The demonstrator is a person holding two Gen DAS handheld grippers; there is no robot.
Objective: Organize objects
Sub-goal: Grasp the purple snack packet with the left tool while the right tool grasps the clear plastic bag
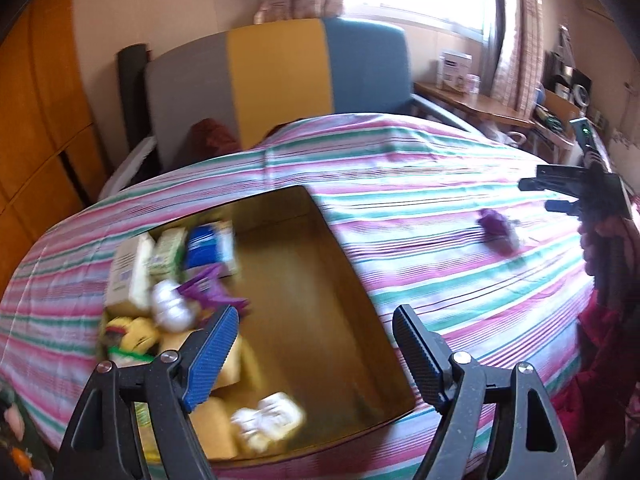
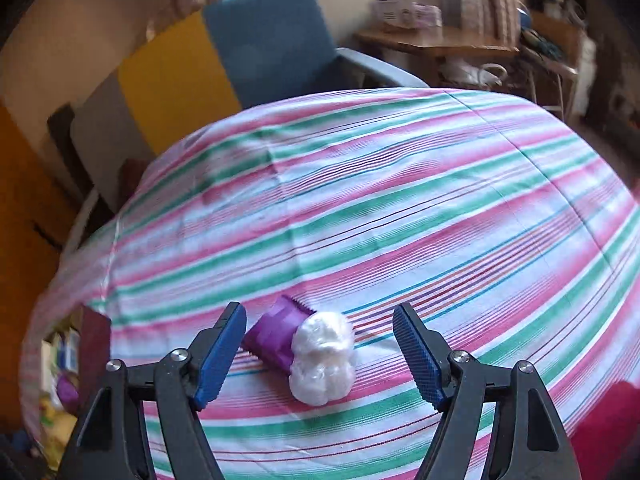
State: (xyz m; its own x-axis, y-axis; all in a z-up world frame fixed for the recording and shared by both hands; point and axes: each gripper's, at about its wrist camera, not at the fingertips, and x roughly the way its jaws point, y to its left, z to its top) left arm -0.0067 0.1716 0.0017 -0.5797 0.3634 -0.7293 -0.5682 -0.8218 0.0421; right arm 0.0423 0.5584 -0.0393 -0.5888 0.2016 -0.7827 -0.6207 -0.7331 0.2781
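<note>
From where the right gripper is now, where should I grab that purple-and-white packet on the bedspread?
Take the purple-and-white packet across its middle, from above. It lies flat and angled on the bedspread, so roll the open right gripper to straddle its narrow width.

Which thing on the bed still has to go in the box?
Find the pink, green and white striped bedspread. Outside the brown cardboard box, alone on the cloth, lies a small purple-and-white plastic-wrapped packet. Nothing else lies loose near it.
</note>
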